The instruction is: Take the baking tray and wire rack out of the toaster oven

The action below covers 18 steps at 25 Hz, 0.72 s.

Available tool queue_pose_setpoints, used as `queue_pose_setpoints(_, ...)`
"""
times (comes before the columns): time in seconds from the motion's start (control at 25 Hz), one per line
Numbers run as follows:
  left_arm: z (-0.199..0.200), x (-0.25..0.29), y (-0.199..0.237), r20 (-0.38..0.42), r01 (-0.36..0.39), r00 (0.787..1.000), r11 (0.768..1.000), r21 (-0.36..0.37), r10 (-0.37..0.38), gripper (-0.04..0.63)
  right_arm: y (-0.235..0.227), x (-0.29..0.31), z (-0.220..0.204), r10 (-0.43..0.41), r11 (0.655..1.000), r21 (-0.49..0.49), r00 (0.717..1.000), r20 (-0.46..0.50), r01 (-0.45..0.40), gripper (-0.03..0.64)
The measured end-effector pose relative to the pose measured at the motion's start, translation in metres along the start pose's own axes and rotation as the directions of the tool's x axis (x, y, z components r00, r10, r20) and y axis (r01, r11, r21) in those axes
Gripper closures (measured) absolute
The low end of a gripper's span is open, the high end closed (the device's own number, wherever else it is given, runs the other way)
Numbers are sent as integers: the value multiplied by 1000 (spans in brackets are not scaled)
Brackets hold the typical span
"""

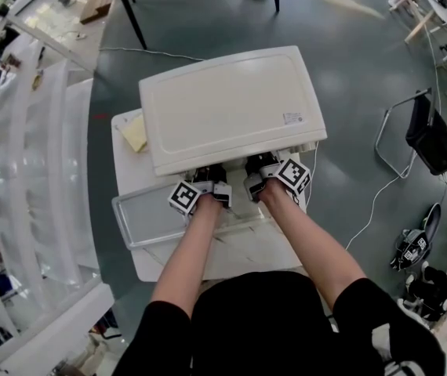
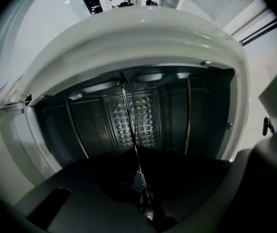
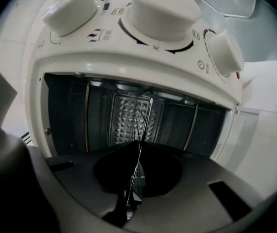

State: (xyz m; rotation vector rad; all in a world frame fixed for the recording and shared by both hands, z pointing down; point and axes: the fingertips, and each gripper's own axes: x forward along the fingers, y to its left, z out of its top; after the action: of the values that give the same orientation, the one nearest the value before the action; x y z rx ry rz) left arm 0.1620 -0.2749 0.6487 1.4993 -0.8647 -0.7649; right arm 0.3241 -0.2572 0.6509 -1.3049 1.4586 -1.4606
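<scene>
1. Left gripper view: my left claw (image 2: 135, 154) is pressed together on the rack (image 2: 131, 118), pinching its front edge. The rack shows edge-on, as thin wires running from my tips into the oven (image 2: 143, 42)
2. Right gripper view: my right claw (image 3: 138, 147) pinches the same rack (image 3: 145, 120) the same way, and the wires reach toward the studded back wall (image 3: 124, 125)
3. Both claws sit side by side at the oven mouth; in the head view the oven top hides their tips
4. The door (image 1: 141, 218) lies open flat under my forearms
5. Knobs (image 3: 165, 13) stand just beside the mouth, on my right
6. A yellow pad (image 1: 135, 131) lies on the table (image 1: 125, 171), touching the oven's left side
</scene>
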Motion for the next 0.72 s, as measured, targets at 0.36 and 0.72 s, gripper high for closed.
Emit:
queue_pose_setpoints(0.36,-8,-16,2,-7,-8,1000,1000,-25,8,574,-3,-17,-6,-8,1000,7,1000,-16,8,591)
queue_pose_setpoints(0.72,-24,-54,-2,-42,-5,999,999,-52,3,575,-6,-57,-22,-18,1000,3,1000,-23,18,594)
